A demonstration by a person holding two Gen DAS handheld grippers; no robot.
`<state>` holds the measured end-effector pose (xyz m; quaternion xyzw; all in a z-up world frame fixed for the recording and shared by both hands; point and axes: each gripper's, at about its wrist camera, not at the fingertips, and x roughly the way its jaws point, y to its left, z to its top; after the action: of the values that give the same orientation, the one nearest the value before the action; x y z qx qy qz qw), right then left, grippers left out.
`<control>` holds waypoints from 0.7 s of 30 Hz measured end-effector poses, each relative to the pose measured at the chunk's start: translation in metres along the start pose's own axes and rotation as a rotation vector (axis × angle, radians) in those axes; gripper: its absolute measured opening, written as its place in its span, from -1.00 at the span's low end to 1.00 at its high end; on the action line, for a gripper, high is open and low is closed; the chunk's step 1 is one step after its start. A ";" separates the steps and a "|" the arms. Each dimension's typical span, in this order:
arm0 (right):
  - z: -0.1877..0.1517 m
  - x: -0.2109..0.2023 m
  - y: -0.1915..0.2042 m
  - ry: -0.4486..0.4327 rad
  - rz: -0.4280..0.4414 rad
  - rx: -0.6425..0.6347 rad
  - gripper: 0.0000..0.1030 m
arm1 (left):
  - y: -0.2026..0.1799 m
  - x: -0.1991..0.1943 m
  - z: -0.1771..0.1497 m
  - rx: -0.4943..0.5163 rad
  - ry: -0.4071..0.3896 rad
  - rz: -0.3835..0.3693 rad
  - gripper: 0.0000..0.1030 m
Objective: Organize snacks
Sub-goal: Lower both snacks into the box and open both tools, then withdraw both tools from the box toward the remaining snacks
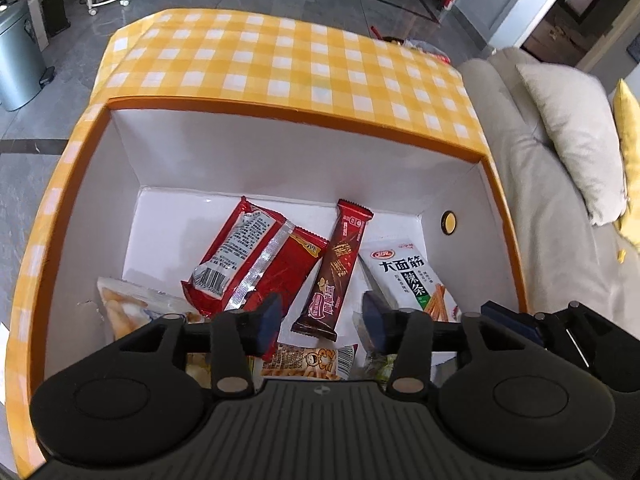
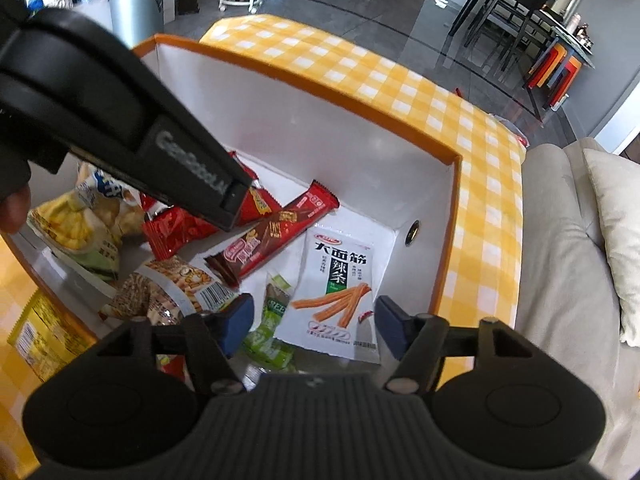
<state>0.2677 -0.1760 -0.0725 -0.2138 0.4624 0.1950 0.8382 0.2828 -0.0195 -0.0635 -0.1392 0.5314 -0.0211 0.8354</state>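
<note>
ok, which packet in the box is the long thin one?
The brown-and-red bar, lying between the wide red packet and the white packet. The others are broad pouches.

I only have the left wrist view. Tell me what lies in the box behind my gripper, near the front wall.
Observer: A yellow and white snack bag leans against the box's left front wall; your gripper body hides it from you.
Operator: Report the right gripper's jaws.
Observer: The right gripper is open, nothing between its fingers; it hangs over the white spicy-strip packet.
Operator: Check outside the box on my side.
Observer: A yellow packet lies outside the box, on the checked surface by its left front corner.
</note>
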 end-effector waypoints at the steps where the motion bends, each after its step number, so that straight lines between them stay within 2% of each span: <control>1: -0.001 -0.003 0.000 -0.009 0.003 0.011 0.36 | 0.001 -0.003 -0.001 -0.002 -0.007 -0.003 0.17; 6: -0.007 -0.017 0.001 -0.056 -0.008 0.065 0.51 | 0.001 -0.014 -0.008 0.036 -0.052 0.020 0.26; 14: -0.024 -0.035 0.005 -0.104 -0.026 0.106 0.51 | 0.001 -0.035 -0.027 0.121 -0.136 0.058 0.26; 21: -0.036 -0.058 0.006 -0.158 -0.007 0.214 0.52 | 0.000 -0.059 -0.049 0.183 -0.204 0.076 0.26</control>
<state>0.2104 -0.1983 -0.0409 -0.1085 0.4125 0.1579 0.8906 0.2135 -0.0189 -0.0314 -0.0435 0.4444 -0.0239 0.8944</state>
